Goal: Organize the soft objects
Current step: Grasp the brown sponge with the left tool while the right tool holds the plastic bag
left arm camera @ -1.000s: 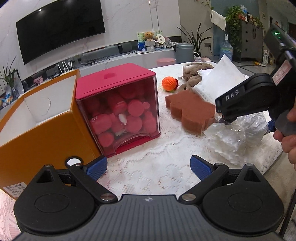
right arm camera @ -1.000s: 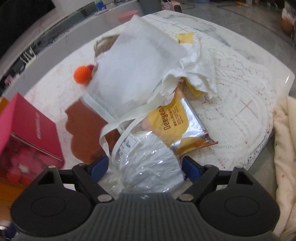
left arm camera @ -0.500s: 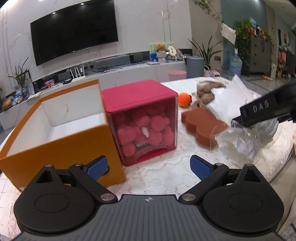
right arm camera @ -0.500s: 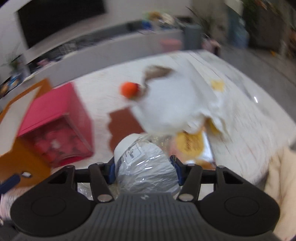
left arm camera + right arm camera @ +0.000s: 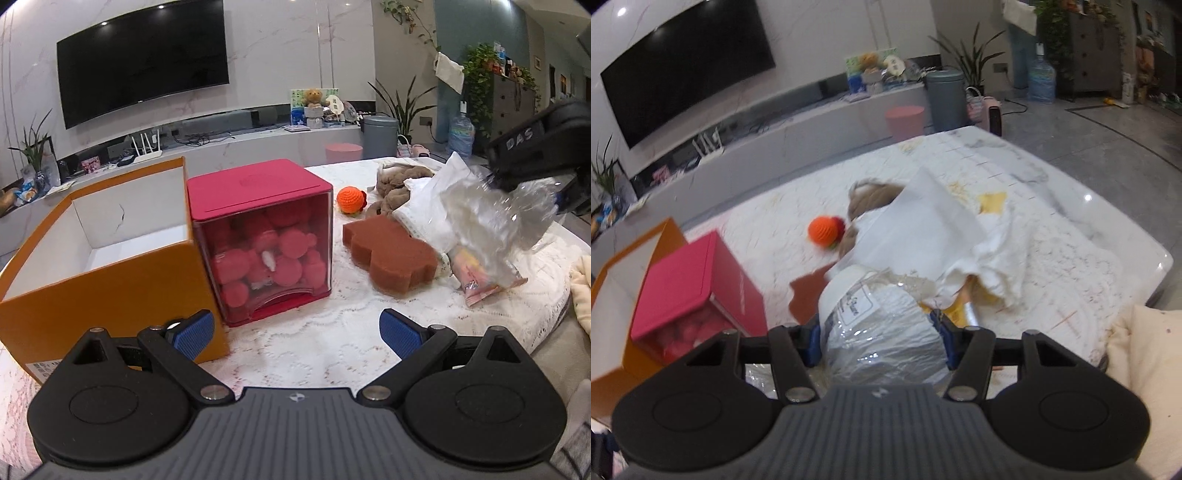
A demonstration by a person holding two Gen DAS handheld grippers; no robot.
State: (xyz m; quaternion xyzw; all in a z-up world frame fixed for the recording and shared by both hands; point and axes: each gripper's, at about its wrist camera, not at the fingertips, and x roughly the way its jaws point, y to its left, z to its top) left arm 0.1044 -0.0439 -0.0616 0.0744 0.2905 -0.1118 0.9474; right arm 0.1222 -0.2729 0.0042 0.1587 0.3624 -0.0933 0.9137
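We are seeing the right gripper (image 5: 879,341) with its blue fingers (image 5: 812,341) pressing both sides of a crinkly clear plastic bag (image 5: 882,332) of white stuffing — half closed, gripping it at lower centre, lifted off the lace-covered desk (image 5: 1052,258). The left gripper (image 5: 295,332) is gaping wide, holding nothing — beyond it sit a glossy orange box (image 5: 92,288), a red cube (image 5: 262,236) and a brown sponge (image 5: 388,254).

The orange box (image 5: 110,284) stands open at the top, its inside bare. The red case (image 5: 266,236) touches its right wall, blocking that side. Bare counter (image 5: 295,343) lies before the case. Right of it, sponge (image 5: 388,254), white bag (image 5: 432,206) and plush (image 5: 399,184) crowd together; the ball (image 5: 350,199) sits behind
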